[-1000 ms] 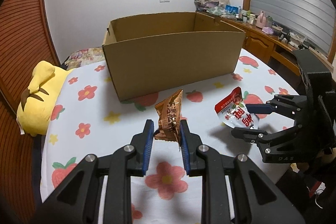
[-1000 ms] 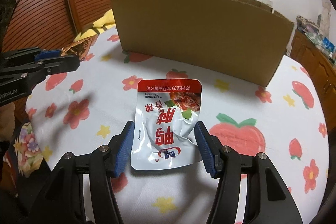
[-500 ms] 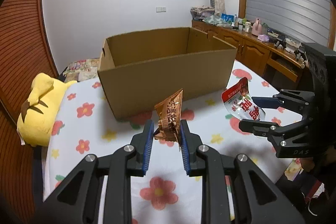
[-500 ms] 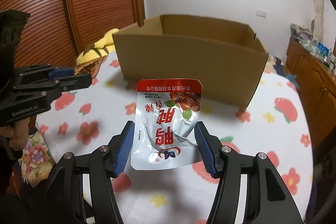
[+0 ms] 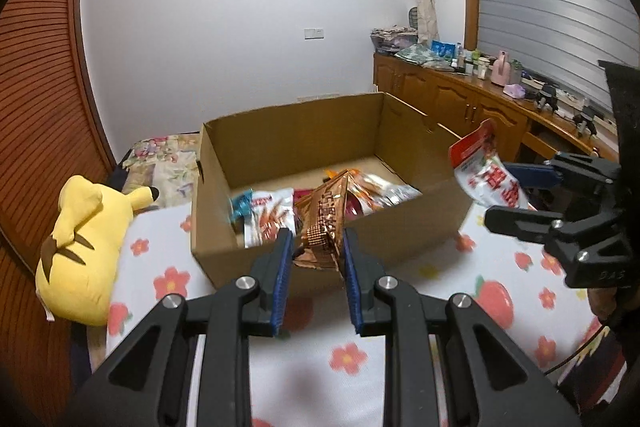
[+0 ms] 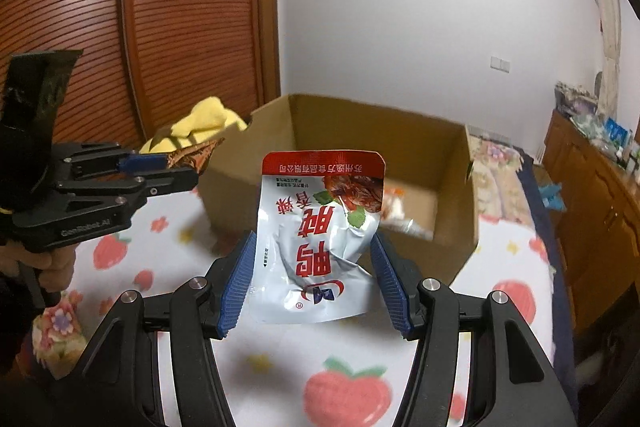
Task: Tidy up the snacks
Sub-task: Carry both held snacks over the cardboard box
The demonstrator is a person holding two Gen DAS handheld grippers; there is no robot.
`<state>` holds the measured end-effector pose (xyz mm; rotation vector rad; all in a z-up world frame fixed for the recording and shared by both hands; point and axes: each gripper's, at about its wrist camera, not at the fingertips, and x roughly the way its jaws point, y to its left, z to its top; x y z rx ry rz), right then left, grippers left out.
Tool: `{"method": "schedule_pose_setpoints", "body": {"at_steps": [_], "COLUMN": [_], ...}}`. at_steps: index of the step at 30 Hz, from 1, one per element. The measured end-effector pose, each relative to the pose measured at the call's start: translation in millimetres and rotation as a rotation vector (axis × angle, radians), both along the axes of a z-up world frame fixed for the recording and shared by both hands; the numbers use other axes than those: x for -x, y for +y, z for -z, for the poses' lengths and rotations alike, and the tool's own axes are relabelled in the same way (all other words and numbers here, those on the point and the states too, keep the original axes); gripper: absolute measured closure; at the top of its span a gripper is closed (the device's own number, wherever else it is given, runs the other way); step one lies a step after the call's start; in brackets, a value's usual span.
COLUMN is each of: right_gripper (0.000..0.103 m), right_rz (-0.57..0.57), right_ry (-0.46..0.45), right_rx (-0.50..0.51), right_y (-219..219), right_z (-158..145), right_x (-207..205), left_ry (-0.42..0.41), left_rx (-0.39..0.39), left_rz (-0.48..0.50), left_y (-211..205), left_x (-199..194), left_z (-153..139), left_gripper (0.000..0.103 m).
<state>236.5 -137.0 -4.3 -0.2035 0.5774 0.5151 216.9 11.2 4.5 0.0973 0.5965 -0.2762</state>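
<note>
Copper packet (image 5: pixel 325 223) clamped in left jaws, silver pouch (image 6: pixel 320 239) in right, both raised.

Even indoor light, fisheye-bent edges, slight motion blur

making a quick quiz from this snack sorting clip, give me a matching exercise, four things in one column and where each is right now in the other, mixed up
Things
1. bronze snack packet
2. white and red pouch
3. cardboard box
4. yellow plush toy

Places
A. lying at the left edge of the floral cloth
B. clamped in the left gripper
C. standing open on the cloth, snacks inside
D. clamped in the right gripper

Pairs: 1-B, 2-D, 3-C, 4-A
</note>
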Motion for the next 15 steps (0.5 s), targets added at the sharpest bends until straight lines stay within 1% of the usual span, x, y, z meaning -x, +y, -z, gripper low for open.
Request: {"method": "schedule_pose_setpoints", "body": {"at_steps": [4, 11, 15], "right_gripper": [0.043, 0.043, 0.043], "right_rz": [0.005, 0.008, 0.015], "right_ry": [-0.009, -0.014, 0.011], "right_rx": [-0.001, 0.019, 0.026], "right_y": [-2.7, -7.8, -5.2], "right_z": [-5.6, -6.9, -3.6], "right_x": [-22.3, -56.8, -80.1], "left_ry": [0.005, 0.018, 0.040], "left_rx": [-0.017, -0.044, -0.047], "left_rz": [-0.008, -0.022, -0.032], "left_y": [0.2, -4.0, -4.1], "left_x": [-26.3, -62.5, -84.1], "left_z": [-1.9, -1.9, 2.6], "left_gripper": [0.080, 0.079, 0.077]}}
